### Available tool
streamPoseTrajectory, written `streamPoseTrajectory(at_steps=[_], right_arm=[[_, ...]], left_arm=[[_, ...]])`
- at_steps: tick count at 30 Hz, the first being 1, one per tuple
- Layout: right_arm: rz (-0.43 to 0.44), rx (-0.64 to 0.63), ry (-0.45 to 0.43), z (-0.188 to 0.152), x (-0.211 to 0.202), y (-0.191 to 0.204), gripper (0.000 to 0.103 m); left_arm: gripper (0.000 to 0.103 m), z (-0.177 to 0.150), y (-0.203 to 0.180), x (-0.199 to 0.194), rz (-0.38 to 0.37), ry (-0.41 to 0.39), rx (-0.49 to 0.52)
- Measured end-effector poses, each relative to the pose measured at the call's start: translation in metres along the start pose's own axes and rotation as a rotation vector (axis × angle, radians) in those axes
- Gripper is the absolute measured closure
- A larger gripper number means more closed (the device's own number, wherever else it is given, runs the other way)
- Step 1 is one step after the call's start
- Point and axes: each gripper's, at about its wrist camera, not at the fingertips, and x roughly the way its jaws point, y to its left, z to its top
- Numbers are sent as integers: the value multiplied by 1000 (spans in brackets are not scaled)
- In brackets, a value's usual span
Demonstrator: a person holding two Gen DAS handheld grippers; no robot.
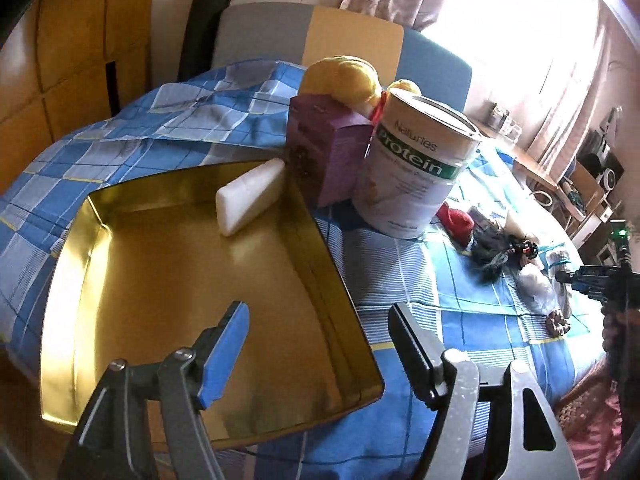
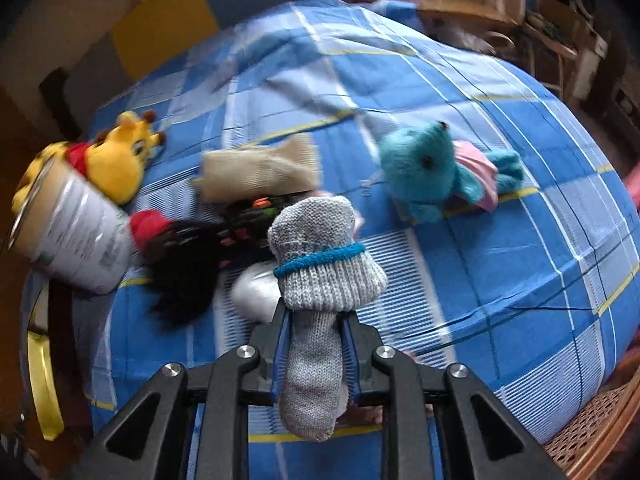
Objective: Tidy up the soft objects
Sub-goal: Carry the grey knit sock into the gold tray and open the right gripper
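The right gripper (image 2: pixel 314 354) is pinching a grey knitted sock (image 2: pixel 320 280) at mid-length, fingers narrowed tight onto the fabric. The sock is running lengthwise along the fingers: its toe end is jutting forward beyond the tips, a teal band (image 2: pixel 320 260) ringing it just ahead of the grip, while the other end is trailing back between the jaws toward the camera. Gripping the middle is probably keeping both limp ends from drooping far.

The sock is hanging above the blue checked bedsheet (image 2: pixel 500 240), over a heap of soft things: a black furry item (image 2: pixel 180 280), a beige cloth (image 2: pixel 260 172), a teal plush toy (image 2: pixel 432 172) off to the side, and a yellow giraffe plush (image 2: pixel 120 160) beside the protein tin (image 2: pixel 80 232).

The left gripper (image 1: pixel 320 344) is waiting with fingers spread wide and empty over the near corner of the gold tray (image 1: pixel 180 280), where a white block (image 1: pixel 250 196) is already lying — that looks like the collecting spot.
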Motion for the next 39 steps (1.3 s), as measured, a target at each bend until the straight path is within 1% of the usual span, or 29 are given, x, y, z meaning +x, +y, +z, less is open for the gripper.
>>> streamPoseTrajectory(at_steps=[3,6,9,11,15,17,18,21,24,30,32,35,37,39], right_arm=[[26,-46,-17,-4,-6,24,81],[69,-123,-31,-15,-17,63,81],[168,-199,-18,-29,-25,108,81],[213,-254,-10,-38,-26,137,81],[345,-353,43,-63,-26,209,81],[388,-393,72,-70,-21,237,81],[413,-418,92,-76,-19,257,81],[465,-463,135,-86,-11,296,81],[485,-511,164,-94,-3,333,81],[479,-534,193,-106,8,371,81],[449,-560,181,-108,12,386,80],[399,-604,147,-112,13,396,80],[374,-610,139,-112,17,405,80],[358,-611,130,-108,18,405,80]], left_arm=[[25,1,8,-2,13,-12,-25],[24,1,22,-3,20,-13,-58],[24,0,36,-4,50,-14,-82],[24,-1,47,-6,76,-21,-99],[24,-2,66,-8,123,-26,-132],[24,-3,74,-11,145,-38,-141],[23,-3,78,-13,163,-43,-147],[22,-4,90,-17,203,-47,-174],[21,-4,97,-16,217,-48,-192],[20,-6,107,-15,213,-33,-209],[19,-7,111,-15,216,-37,-222],[18,-7,116,-13,215,-27,-234],[18,-6,118,-12,217,-19,-235],[19,-6,120,-13,212,-11,-236]])
